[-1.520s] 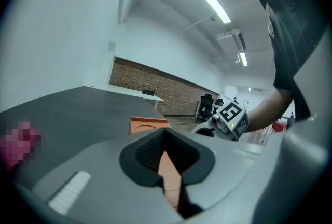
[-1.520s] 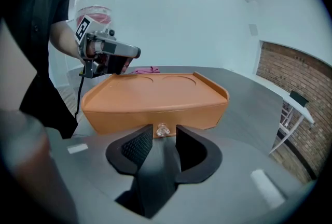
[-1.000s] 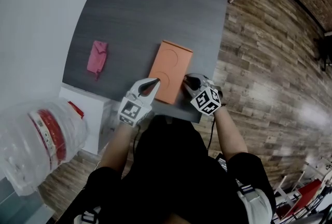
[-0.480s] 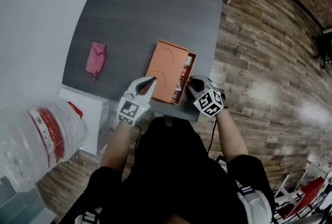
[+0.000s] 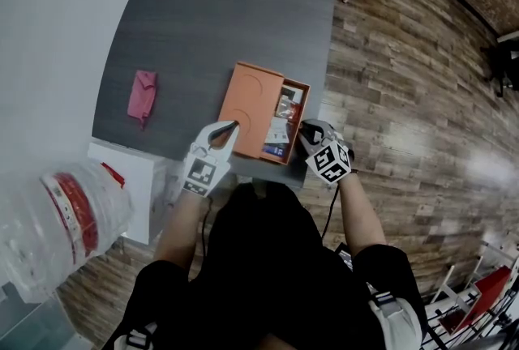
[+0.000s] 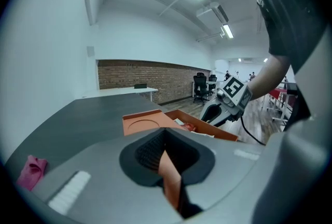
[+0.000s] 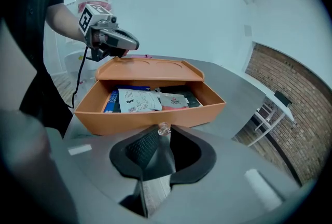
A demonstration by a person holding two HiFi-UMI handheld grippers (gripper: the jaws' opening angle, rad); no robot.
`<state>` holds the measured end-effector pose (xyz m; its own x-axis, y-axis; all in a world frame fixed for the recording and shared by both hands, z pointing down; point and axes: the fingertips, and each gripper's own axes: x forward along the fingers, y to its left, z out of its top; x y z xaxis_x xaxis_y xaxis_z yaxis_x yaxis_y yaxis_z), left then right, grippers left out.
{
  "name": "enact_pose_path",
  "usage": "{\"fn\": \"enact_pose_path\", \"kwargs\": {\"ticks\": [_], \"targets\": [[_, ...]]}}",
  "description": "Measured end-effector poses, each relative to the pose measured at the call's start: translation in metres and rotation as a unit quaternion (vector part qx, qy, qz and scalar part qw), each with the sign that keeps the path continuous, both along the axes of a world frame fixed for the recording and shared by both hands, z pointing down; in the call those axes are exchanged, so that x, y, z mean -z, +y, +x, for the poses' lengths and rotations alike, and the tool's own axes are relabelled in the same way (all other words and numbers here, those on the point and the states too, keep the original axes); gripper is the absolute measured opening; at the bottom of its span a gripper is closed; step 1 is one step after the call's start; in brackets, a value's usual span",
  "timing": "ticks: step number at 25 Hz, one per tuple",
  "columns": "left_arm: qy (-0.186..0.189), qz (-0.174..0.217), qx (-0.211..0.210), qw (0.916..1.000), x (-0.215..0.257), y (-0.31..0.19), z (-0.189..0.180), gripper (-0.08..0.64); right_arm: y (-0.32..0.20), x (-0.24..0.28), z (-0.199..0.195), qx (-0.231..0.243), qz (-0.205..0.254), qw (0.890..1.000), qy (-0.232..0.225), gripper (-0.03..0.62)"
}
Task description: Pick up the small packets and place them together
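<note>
Two tongs hold a box (image 5: 247, 97) near the 6 o'clock edge of the table (image 5: 219, 8). At the box's 7 o'clock corner the left tongs (image 6: 165, 141) pinch the orange cover edge. The right tongs (image 7: 162, 134) are pressed together on a tiny clear knob (image 7: 163, 128) on the front of the drawer (image 7: 150, 116), which stands out toward 3 o'clock. Several small packets (image 7: 150, 99) lie inside it: white, red, blue and dark. A pink item (image 5: 141, 94), perhaps another packet, lies at 9 o'clock of the box, well apart.
</note>
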<state>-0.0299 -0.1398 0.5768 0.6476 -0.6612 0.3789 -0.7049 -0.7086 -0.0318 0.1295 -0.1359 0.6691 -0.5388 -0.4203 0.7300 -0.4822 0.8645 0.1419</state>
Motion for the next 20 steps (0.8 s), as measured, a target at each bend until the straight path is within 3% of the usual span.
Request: {"fn": "enact_pose_path", "kwargs": {"ticks": [7, 20], "targets": [[0.02, -0.009, 0.015, 0.9997, 0.002, -0.004, -0.005, -0.002, 0.004, -0.004, 0.026, -0.025, -0.004, 1.0, 0.007, 0.074], [0.002, -0.006, 0.014, 0.9999, -0.001, -0.005, -0.005, -0.002, 0.007, -0.005, 0.039, -0.049, -0.004, 0.999, -0.003, 0.069]]}}
